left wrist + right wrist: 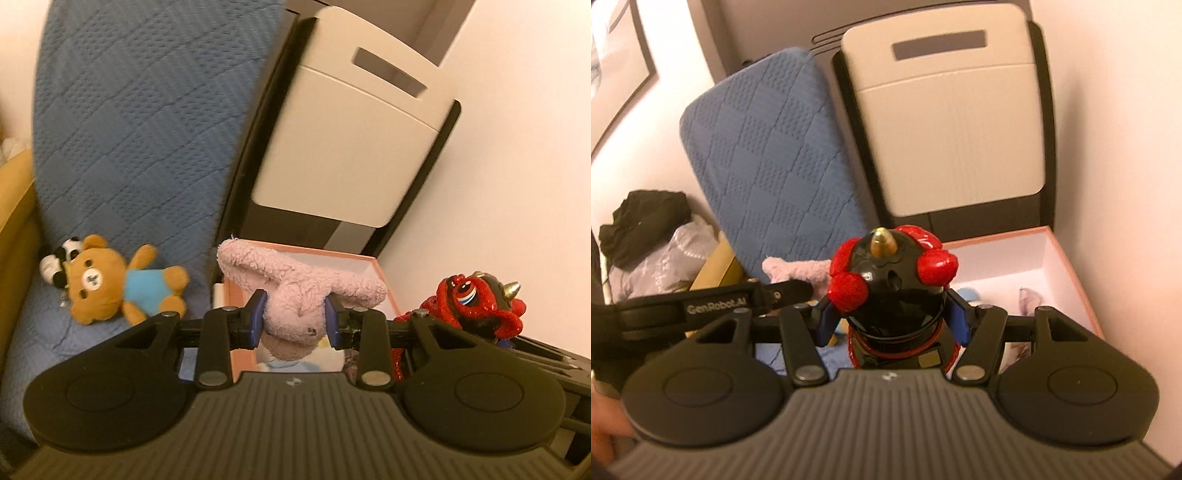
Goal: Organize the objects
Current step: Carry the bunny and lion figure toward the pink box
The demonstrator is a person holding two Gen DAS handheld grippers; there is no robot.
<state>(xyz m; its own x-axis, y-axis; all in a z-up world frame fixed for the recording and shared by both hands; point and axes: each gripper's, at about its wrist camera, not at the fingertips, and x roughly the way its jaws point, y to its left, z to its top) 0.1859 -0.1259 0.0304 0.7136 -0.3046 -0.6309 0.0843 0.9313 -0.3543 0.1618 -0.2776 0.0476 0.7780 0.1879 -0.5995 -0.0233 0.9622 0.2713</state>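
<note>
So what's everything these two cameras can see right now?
pink plush: one, pink, in the left fingers above the box
red figure: one, red and black with a gold horn, in the right fingers
bear: one, brown in a blue shirt, lying on the blue cushion
box: one, pink outside and white inside, open
cushion: one, blue, upright
left gripper: one, black
right gripper: one, black

A blue quilted cushion (768, 155) leans against the pale wall (1108, 110) at upper left. Right of it stands a cream and black appliance (953, 125).
</note>
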